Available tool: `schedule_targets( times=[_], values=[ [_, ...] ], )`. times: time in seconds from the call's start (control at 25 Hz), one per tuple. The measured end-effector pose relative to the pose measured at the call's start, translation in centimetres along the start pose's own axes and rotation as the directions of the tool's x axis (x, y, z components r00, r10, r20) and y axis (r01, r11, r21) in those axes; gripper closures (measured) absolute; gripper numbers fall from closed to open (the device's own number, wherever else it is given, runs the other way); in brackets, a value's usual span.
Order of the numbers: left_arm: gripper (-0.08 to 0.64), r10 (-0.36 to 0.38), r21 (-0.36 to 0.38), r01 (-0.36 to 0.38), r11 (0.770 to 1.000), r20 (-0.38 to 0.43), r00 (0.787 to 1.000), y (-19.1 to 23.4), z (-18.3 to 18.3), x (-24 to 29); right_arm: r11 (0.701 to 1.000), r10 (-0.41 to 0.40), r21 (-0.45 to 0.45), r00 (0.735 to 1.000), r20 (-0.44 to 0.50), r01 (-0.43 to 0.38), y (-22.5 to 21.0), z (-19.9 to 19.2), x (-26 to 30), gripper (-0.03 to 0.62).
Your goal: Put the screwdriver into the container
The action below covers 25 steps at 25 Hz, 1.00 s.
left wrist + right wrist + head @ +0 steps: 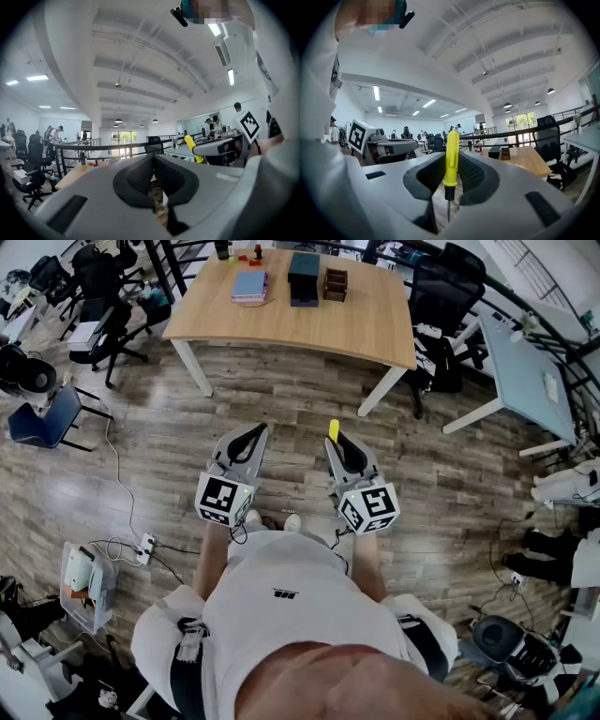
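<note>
Stock of the job as I read it from my station:

- Screwdriver (450,158): in hand. Yellow handle up, shaft and tip pointing down, gripped across the handle.
- Right tongs (337,439): closed on that handle and held level, out in front of the person's body above the wooden floor (281,399).
- Left tongs (153,174): drawn together with nothing between them, level, just beside the right pair. I count them idle.
- Tabletop (370,329): well apart from both tongs, across open floor.
- Container: not yet reached. A dark box (303,277) and a brown rack (335,284) stand side by side at the far edge; I cannot tell which one is meant.

Done, in my judgement: the pick-up. Left: carrying the screwdriver across to the tabletop, lining it up over the container, and letting go inside.
</note>
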<state>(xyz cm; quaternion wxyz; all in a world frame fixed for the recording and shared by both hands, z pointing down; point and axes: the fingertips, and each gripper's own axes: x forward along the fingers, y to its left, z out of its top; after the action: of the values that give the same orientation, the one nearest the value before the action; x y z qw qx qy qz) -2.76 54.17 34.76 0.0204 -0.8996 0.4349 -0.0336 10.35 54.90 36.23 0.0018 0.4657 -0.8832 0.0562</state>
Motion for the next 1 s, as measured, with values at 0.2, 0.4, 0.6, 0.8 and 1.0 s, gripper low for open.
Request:
schedule_targets(
  times=[0.2,0.4,0.6,0.8,1.0],
  values=[
    [0.551,0.008,0.011,-0.008,1.000,0.012,1.000,-1.5,0.4,0.2,1.000,0.001,0.011,1.000,-0.001,-0.001,-0.8,-0.2,-1.2,0.520],
    [0.551,0.021,0.000,-0.021,1.000,0.006,1.000,-1.8,0.2,0.9,1.000,0.003,0.015,1.000,-0.010,-0.003,-2.2,-0.5,-1.0,0.520],
    [0.551,0.025,0.005,-0.025,1.000,0.003,1.000,-1.9,-0.3,2.2,1.000,0.000,0.023,1.000,-0.026,0.000,-3.7,-1.3,-0.3,0.520],
    [0.551,0.034,0.001,-0.034,0.999,0.011,0.999,-1.1,-0.1,3.9,1.000,0.016,0.013,0.999,-0.034,-0.016,-4.7,-1.0,1.3,0.520],
    [0.551,0.036,-0.003,-0.036,0.999,0.013,0.999,0.5,-0.5,5.9,1.000,0.021,0.005,0.999,-0.029,-0.021,-6.0,-0.6,3.3,0.520]
  ],
)
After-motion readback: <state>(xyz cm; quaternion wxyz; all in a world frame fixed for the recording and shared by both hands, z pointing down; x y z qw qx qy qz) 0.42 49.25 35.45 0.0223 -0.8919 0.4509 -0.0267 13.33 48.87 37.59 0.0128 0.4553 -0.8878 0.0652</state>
